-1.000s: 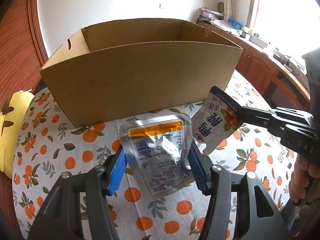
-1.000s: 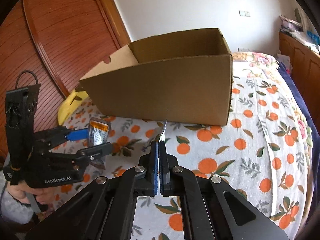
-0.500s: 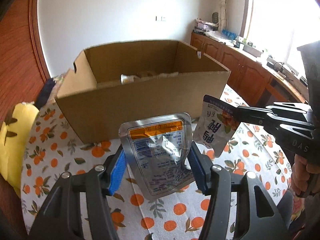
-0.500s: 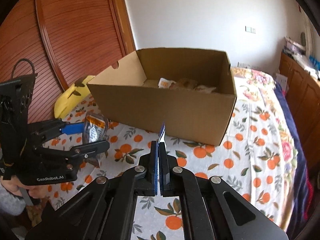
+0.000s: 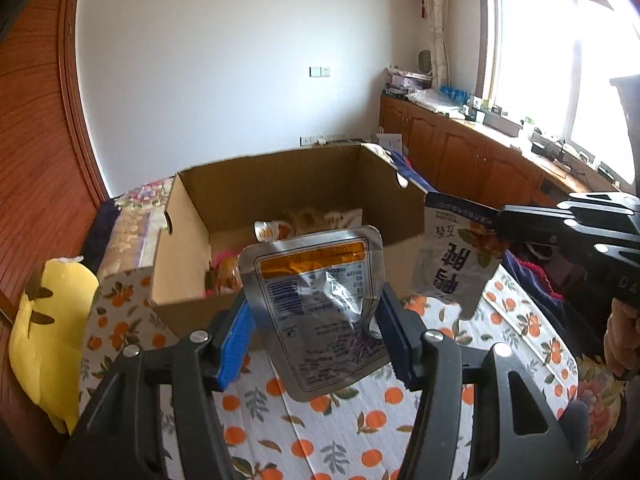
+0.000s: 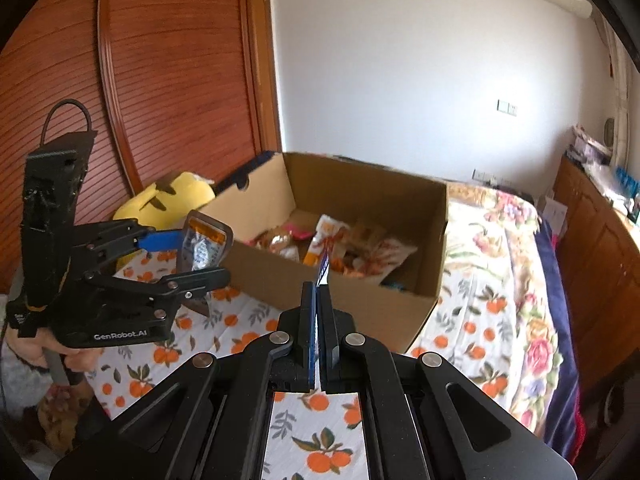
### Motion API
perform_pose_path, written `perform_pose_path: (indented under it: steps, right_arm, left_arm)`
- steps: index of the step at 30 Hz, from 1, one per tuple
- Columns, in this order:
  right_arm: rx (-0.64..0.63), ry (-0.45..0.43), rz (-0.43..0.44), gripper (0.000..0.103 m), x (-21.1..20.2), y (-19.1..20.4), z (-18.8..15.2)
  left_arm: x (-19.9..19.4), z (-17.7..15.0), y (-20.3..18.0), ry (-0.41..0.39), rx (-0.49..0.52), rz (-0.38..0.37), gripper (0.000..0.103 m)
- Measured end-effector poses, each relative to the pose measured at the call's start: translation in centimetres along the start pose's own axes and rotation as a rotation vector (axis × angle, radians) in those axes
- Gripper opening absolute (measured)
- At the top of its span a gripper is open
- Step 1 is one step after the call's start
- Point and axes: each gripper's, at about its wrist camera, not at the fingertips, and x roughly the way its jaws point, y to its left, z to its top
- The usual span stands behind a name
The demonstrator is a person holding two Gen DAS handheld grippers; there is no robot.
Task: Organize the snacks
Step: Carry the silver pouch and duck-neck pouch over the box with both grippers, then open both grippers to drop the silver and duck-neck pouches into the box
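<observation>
Left wrist view shows your left gripper [image 5: 316, 320] clamped on a silver foil pouch [image 5: 316, 308] with an orange band across its top; the blue pads [image 5: 236, 340] press its two side edges and the pouch stands upright, lifted clear of the orange-print cloth [image 5: 344, 432]. Just beyond it sits the open cardboard box [image 5: 288, 184], with several snack packets [image 5: 316, 218] lying on its floor. To the right, your right gripper [image 5: 496, 226] pinches a white snack packet [image 5: 452, 256] by its upper edge, so that the packet hangs near the box's right front corner.

From the right wrist view, your right gripper's [image 6: 319, 312] jaws are nearly together, with the thin edge of the white snack packet [image 6: 323, 266] caught between them and pointing at the cardboard box [image 6: 396, 200]. Your left gripper [image 6: 190, 256] appears at the left with the silver foil pouch [image 6: 204, 246], just beside the box's near left corner. A yellow plush toy [image 6: 176, 196] lies behind it against the wooden panel [image 6: 160, 80].
</observation>
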Motion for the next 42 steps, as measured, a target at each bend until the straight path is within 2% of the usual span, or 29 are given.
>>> perform_pose_path:
  steps: [9,21,29,36,42]
  right_arm:
    - [-0.046,-0.053,0.005,0.000,-0.2,-1.2,3.7]
    - [-0.091,-0.051,-0.023,0.000,4.0,-3.1,7.1]
    - [-0.086,0.018,-0.021,0.000,8.8,-3.4,5.7]
    - [-0.059,0.095,-0.012,0.000,13.2,-3.5,3.7]
    - [-0.017,0.123,0.018,0.000,15.5,-3.3,3.2]
  left_arm:
    - [1.8,3.4,1.7,-0.038,-0.003,0.032,0.058]
    - [6.7,6.4,3.8,-0.038,-0.014,0.053,0.058]
    - [11.0,4.6,5.0,0.054,-0.027,0.053,0.059]
    - [12.5,3.6,4.9,0.100,-0.024,0.058,0.061]
    - [13.3,3.3,5.0,0.132,-0.043,0.047,0.062]
